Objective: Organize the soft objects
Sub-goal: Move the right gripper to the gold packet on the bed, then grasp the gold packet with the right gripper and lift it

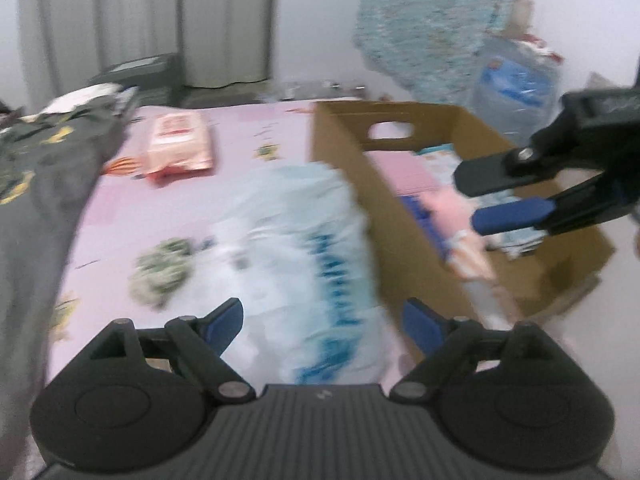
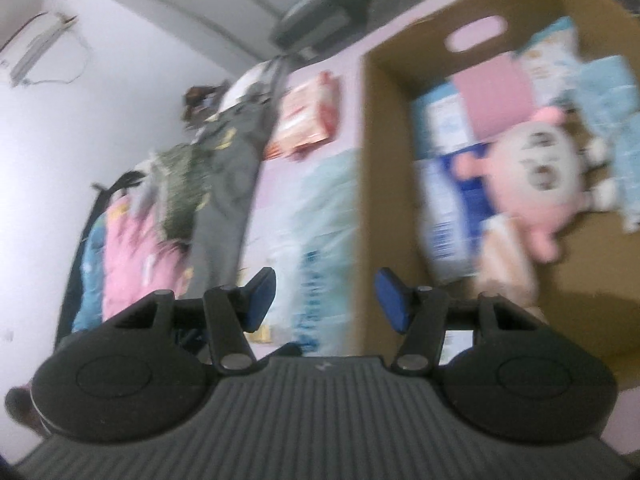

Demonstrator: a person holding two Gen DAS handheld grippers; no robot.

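Closest in the left wrist view, the left gripper [image 1: 322,320] has its jaws spread wide with nothing gripped; a pale blue-printed plastic pack [image 1: 304,264] lies on the pink bedsheet [image 1: 248,128] beyond and between the blue pads. In the right wrist view, the right gripper [image 2: 325,296] stands about half open and empty, poised over the near wall of the cardboard box [image 2: 384,128].

The box sits on the bed just beside the plastic pack. Inside it lie a pink plush toy [image 2: 536,176], a pink flat piece and several blue-and-white packs.

Only the left view shows the right gripper from outside, hanging over the box with its fingers parted and clear of the contents, and a patterned cloth [image 1: 432,12] hanging on the far wall. Only the right view shows the plush's face and the wall air conditioner [image 2: 36,48]. Farther back on the sheet lies a pink-and-red packet [image 1: 178,144], beside a grey garment [image 1: 48,168].
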